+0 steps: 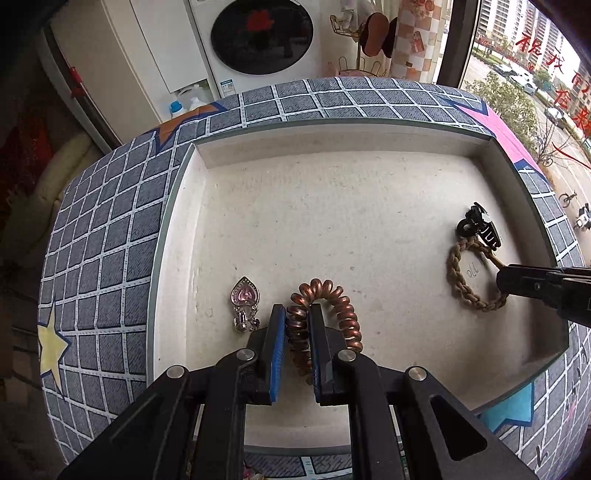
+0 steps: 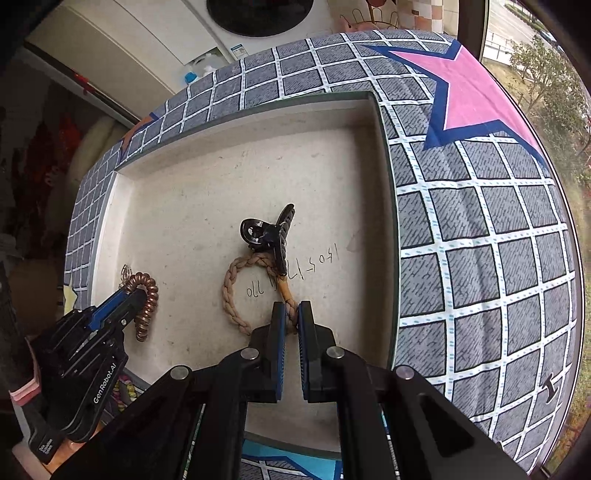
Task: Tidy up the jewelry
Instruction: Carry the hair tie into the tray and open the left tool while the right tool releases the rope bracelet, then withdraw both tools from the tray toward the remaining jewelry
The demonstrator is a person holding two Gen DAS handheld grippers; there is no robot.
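Observation:
A shallow white tray (image 1: 332, 192) (image 2: 207, 184) lies on a checked cloth. My left gripper (image 1: 297, 314) (image 2: 129, 295) is shut on a copper spiral hair tie (image 1: 332, 295) (image 2: 146, 299), which touches the tray floor near the left side. A silver clip with a pink heart stone (image 1: 245, 308) lies just left of it. My right gripper (image 2: 291, 310) (image 1: 506, 282) is shut on a tan braided hair tie (image 2: 236, 295) (image 1: 458, 280) resting on the tray floor. A black claw clip (image 2: 271, 232) (image 1: 478, 225) lies at the braided loop's far end, touching it.
The grey checked cloth (image 2: 480, 240) with coloured stars surrounds the tray. A washing machine (image 1: 258, 37) and a gold wire stand (image 1: 354, 33) stand beyond the far edge. A window (image 1: 535, 74) is on the right. Handwriting marks the tray floor (image 2: 314, 266).

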